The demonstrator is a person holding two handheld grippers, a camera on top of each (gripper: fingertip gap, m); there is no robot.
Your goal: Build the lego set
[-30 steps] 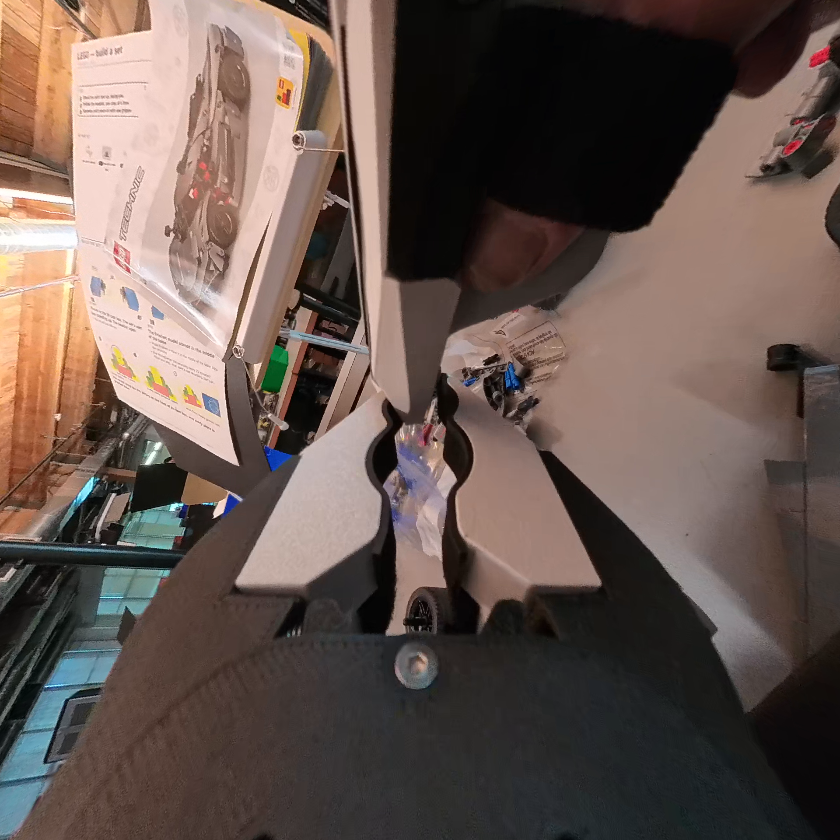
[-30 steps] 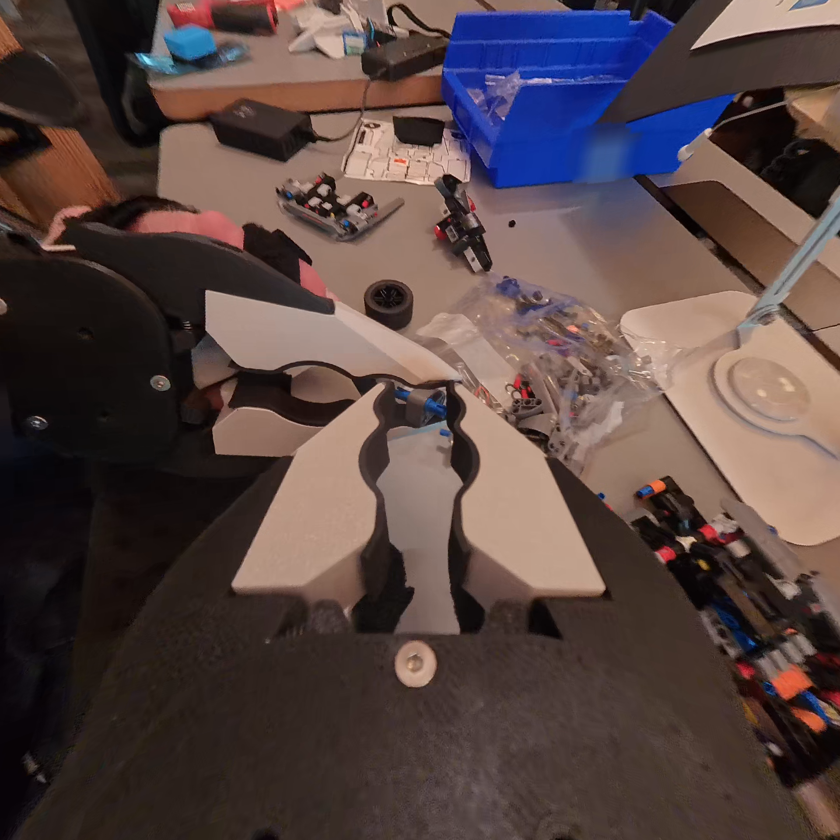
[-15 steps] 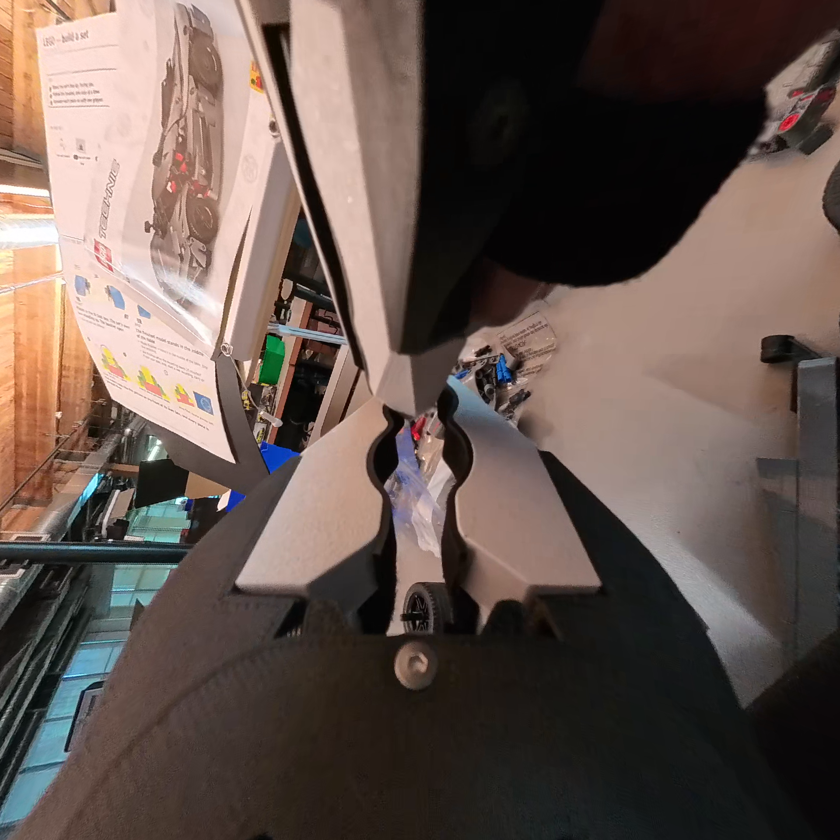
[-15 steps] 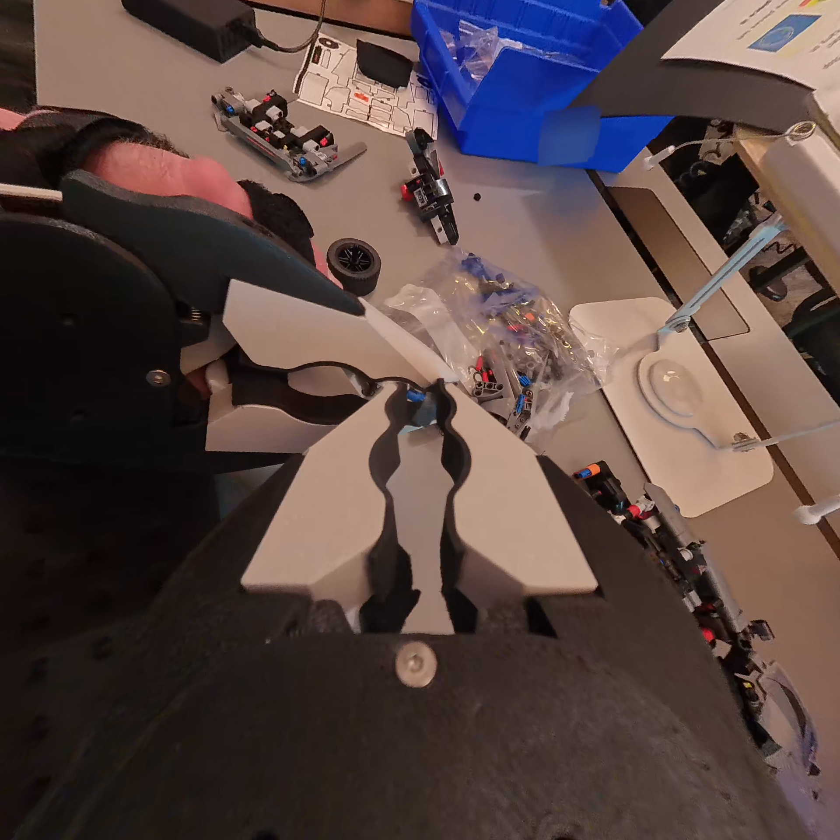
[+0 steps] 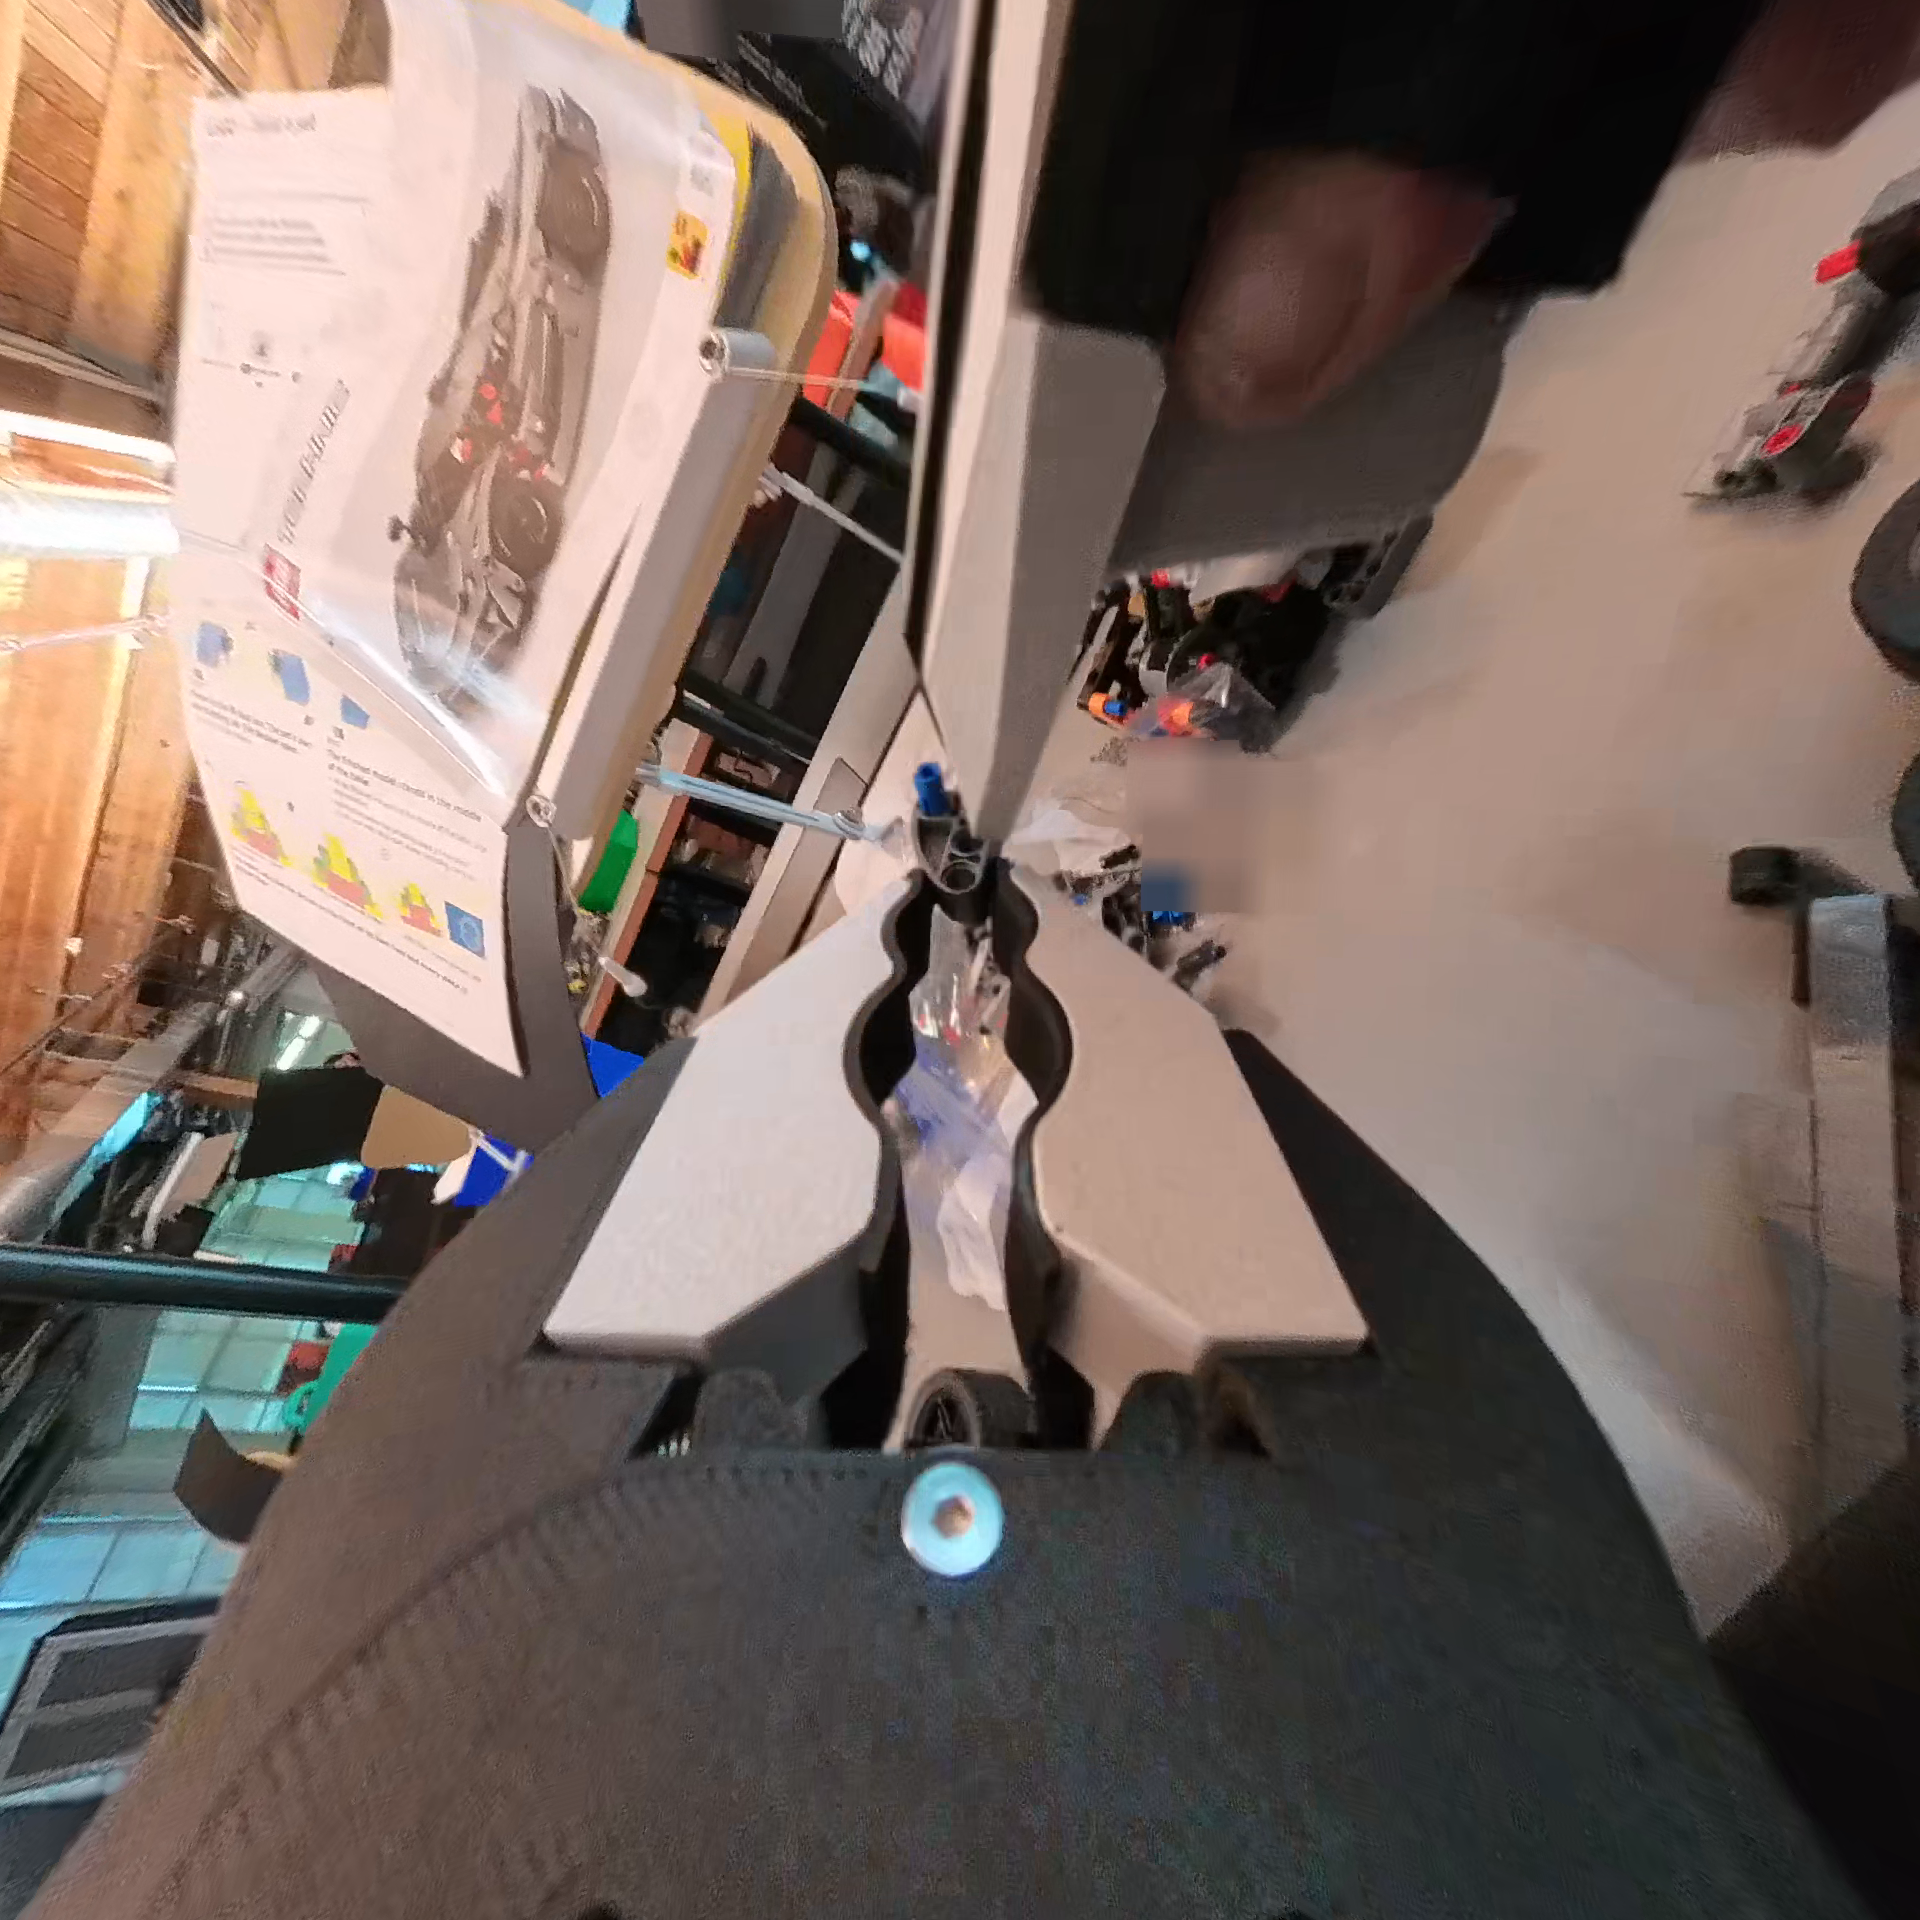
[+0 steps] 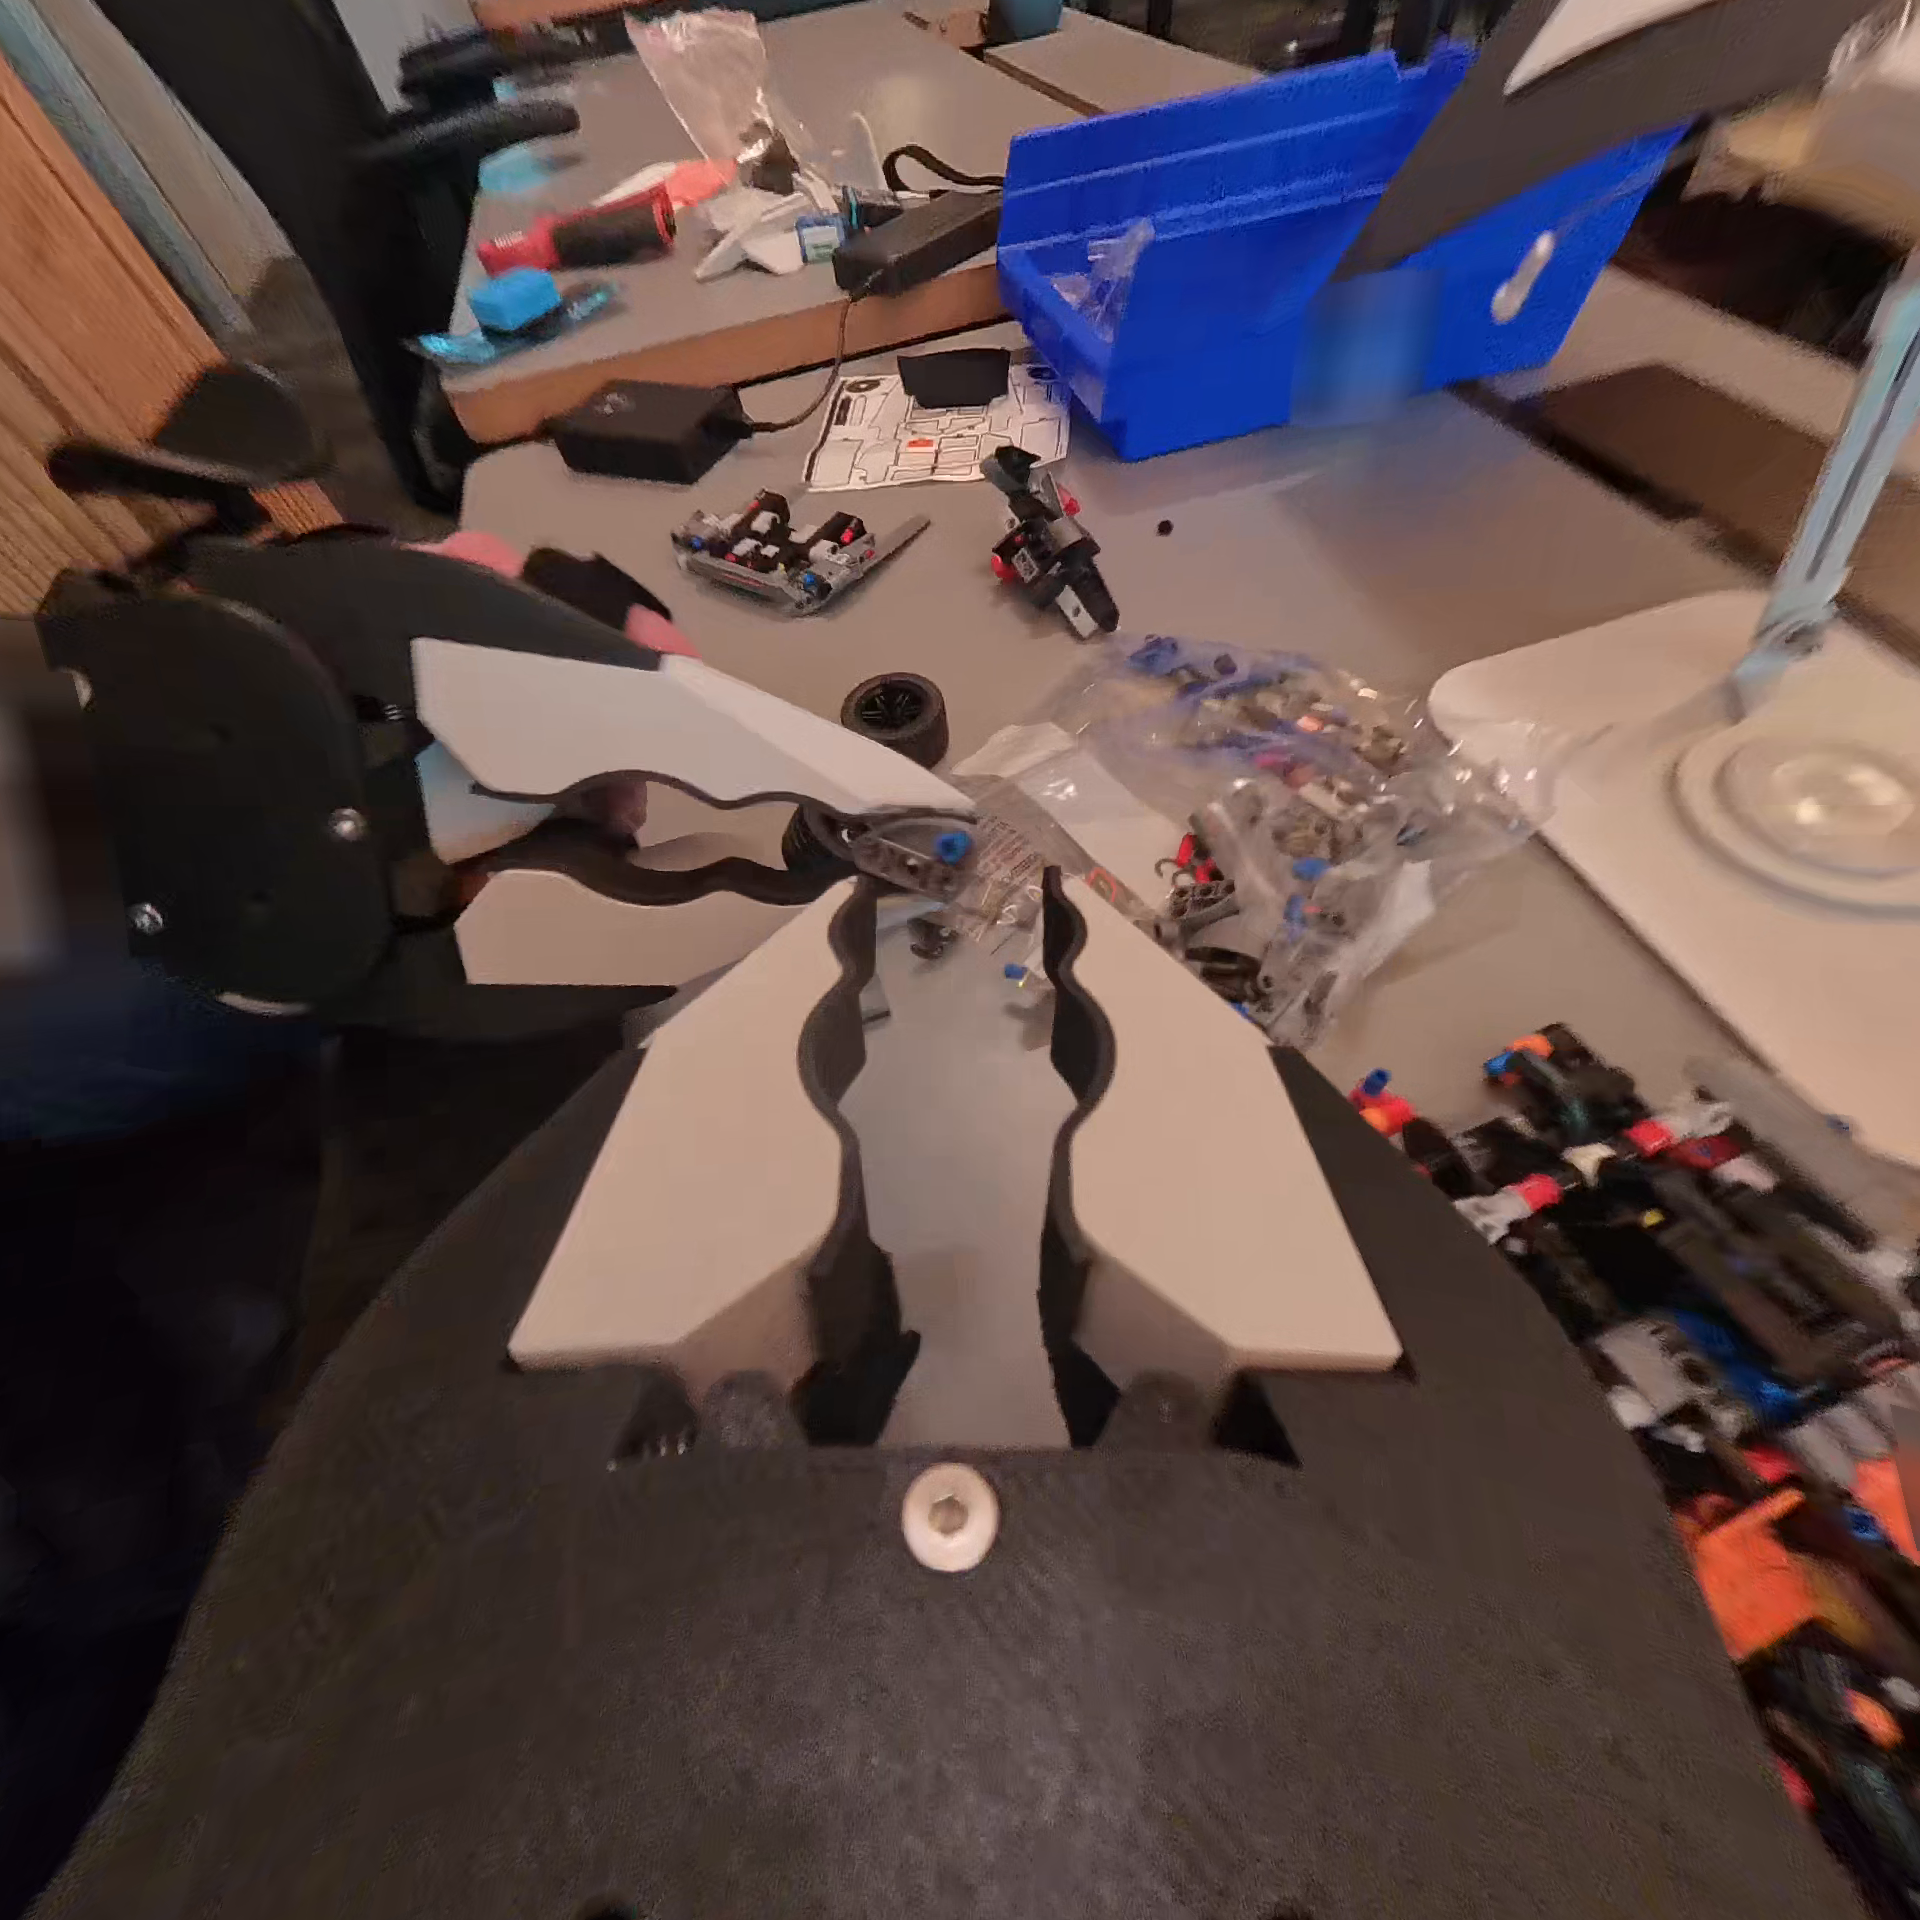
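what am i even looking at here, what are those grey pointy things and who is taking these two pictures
The grey pointed parts are the two fingers of hand-held grippers: a person squeezes one in each hand, no robot arm. Each gripper carries a camera looking along its own fingers, so you get two pictures.

In the right wrist view, the right gripper is open and empty. The left gripper reaches in from the left, shut on a small dark lego piece with a blue pin. The left wrist view, tilted sideways, shows that same piece at its fingertips.

On the grey table lie a clear bag of parts, a loose black wheel, two small half-built assemblies, a blue bin and a bigger half-built model. An instruction booklet hangs on a stand.
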